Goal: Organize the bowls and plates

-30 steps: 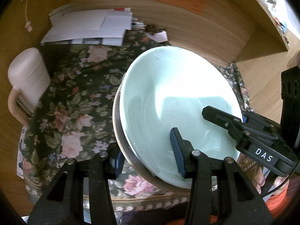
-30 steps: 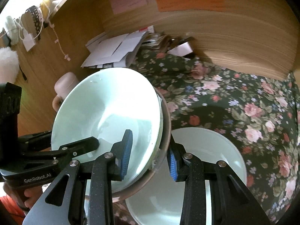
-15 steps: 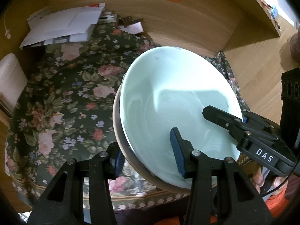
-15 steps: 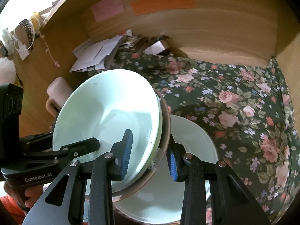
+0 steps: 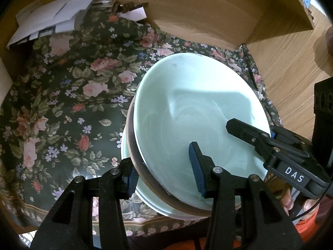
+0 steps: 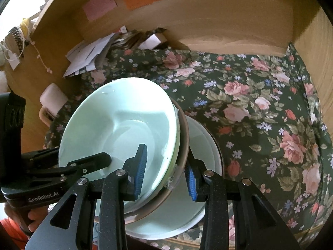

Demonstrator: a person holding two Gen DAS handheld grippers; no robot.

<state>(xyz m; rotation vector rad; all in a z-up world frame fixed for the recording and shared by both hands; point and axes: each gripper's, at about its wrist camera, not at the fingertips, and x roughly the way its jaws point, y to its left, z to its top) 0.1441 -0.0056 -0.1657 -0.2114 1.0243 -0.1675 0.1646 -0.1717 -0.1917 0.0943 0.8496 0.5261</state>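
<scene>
1. So the pale green bowl [image 5: 199, 120] sits nested inside a brown-rimmed dish [image 6: 184, 137], and the pair is held tilted over a white plate [image 6: 208, 145] that lies on the floral cloth [image 5: 62, 95] covering the bench.
2. Left gripper [image 5: 164, 175] is clamped on the stack's near rim: one blue pad inside the green bowl, the other under the brown edge. Right gripper [image 6: 166, 173] pinches the opposite rim the same way, so both are closed on the stack, not apart.
3. Handling guess: glazed ceramic, so stiff, fairly heavy for a rim pinch, slick and chippy. Two nested pieces can slide against each other when tilted like this, and I'd worry the inner bowl skates out.
4. Best hold is probably what's happening here, opposite sides of the rim with pads squeezing both pieces together. Levelling before setting down on the white plate seems wise, and going down gently, because ceramic on ceramic clacks and chips.
5. Papers [image 5: 54, 18] are piled at the back, well apart from the dishes.
</scene>
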